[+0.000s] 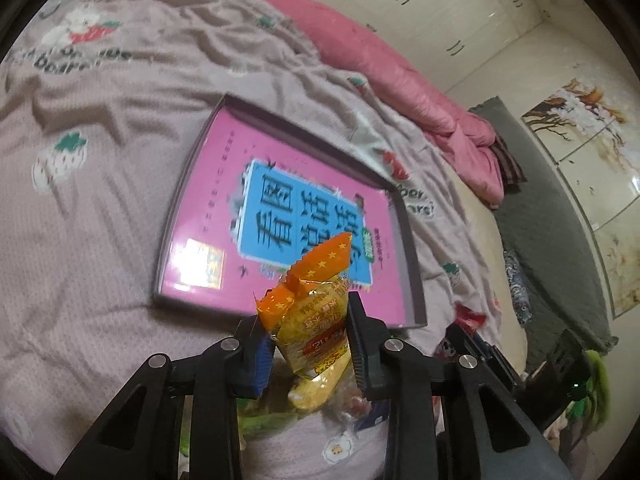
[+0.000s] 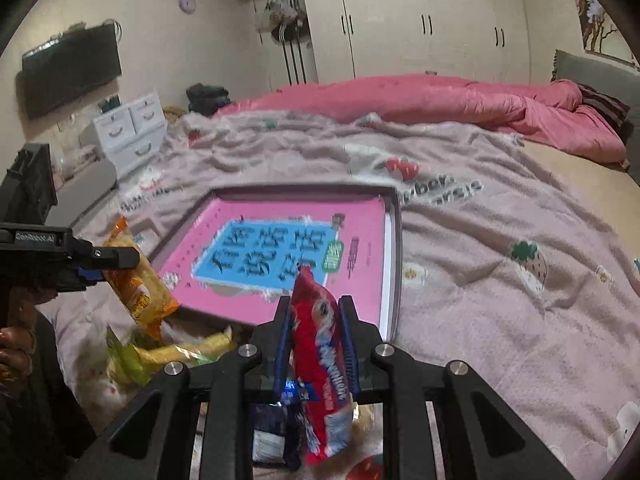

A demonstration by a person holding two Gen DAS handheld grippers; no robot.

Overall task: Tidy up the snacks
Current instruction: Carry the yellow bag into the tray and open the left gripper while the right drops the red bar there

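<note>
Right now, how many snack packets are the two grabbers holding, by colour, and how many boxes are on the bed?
Orange and yellow snack packet, held in the left gripper: 1
Red snack packet, held in the right gripper: 1
Shallow box with a pink book inside: 1
Total: 3
More packets lie in a loose pile under the grippers, too blurred to count.

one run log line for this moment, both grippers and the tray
left gripper: shut on yellow-orange snack packet | right gripper: shut on red snack packet | grey tray: holds pink book, no snacks
</note>
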